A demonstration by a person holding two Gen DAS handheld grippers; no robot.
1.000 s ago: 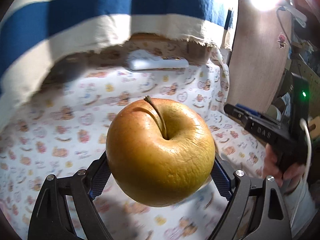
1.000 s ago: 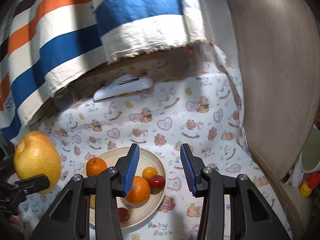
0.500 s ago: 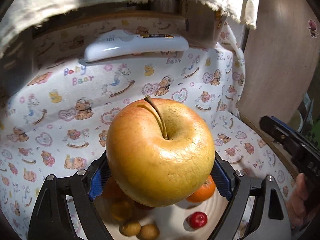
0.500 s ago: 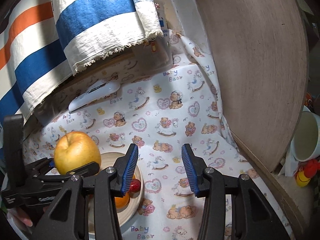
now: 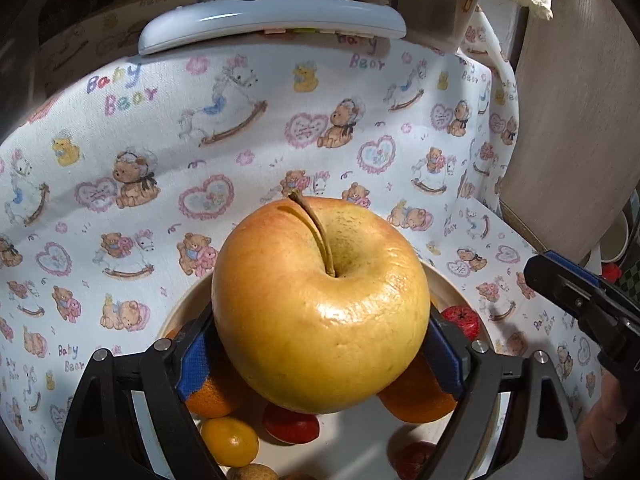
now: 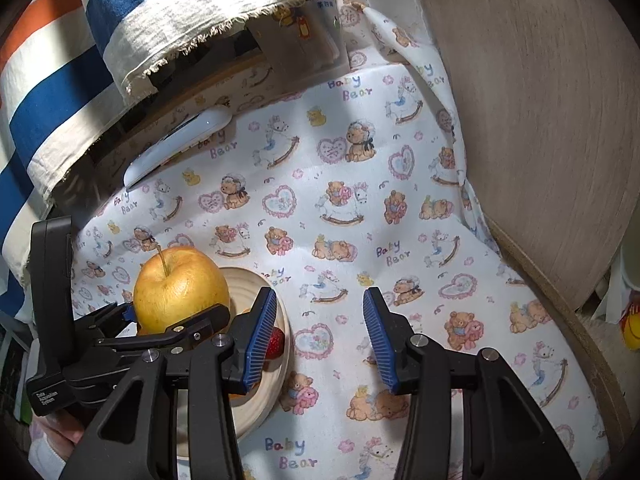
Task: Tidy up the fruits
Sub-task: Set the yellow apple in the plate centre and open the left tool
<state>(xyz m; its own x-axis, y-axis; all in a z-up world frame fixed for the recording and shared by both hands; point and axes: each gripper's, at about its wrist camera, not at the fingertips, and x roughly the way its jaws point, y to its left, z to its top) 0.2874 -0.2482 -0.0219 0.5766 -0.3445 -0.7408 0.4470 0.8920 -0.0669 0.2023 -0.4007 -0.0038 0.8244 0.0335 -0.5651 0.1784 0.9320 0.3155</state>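
Note:
My left gripper (image 5: 320, 344) is shut on a large yellow apple (image 5: 320, 304), stem up, and holds it just above a round wooden plate (image 5: 180, 316). The plate holds oranges (image 5: 420, 396), a small yellow citrus (image 5: 230, 440), small red fruits (image 5: 462, 320) and brown ones (image 5: 252, 472). In the right wrist view the apple (image 6: 180, 284) and left gripper (image 6: 176, 312) sit over the plate (image 6: 276, 376) at lower left. My right gripper (image 6: 320, 336) is open and empty, to the right of the plate above the cloth.
A bear-print cloth (image 6: 360, 220) covers the table. A white flat device (image 5: 272, 20) lies at the back edge. A striped cloth (image 6: 120, 40) hangs behind. A wooden panel (image 6: 540, 120) stands on the right, with a cup (image 5: 616, 240) beyond it.
My left gripper has carried the apple forward and down over the plate. My right gripper has shifted right and back, staying open.

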